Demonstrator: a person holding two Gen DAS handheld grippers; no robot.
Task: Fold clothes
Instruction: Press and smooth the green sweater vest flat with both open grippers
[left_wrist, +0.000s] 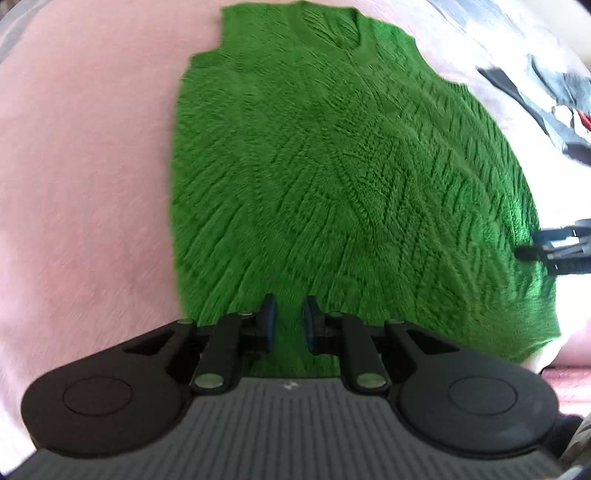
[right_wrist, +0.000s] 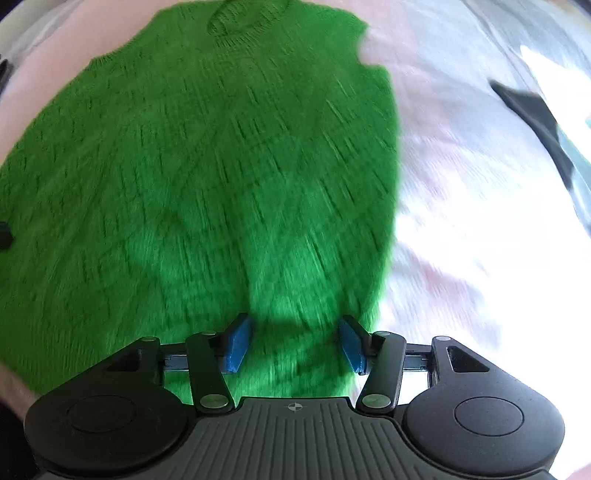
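A green knitted sleeveless vest (left_wrist: 332, 177) lies flat on a pink sheet (left_wrist: 85, 184), with its V-neck at the far end and its hem nearest me. My left gripper (left_wrist: 289, 321) hovers over the hem near the vest's left part, its blue pads a narrow gap apart with nothing pinched between them. My right gripper (right_wrist: 295, 341) stands wide open above the hem near the vest's right edge (right_wrist: 207, 166). Its black tips also show at the right edge of the left wrist view, as the right gripper (left_wrist: 528, 245). The right wrist view is motion-blurred.
Dark grey and black clothing (left_wrist: 554, 99) lies crumpled at the far right, seen in the right wrist view as a dark garment (right_wrist: 535, 118). Pale bedding (right_wrist: 461, 221) spreads to the right of the vest. Pink sheet extends to the left.
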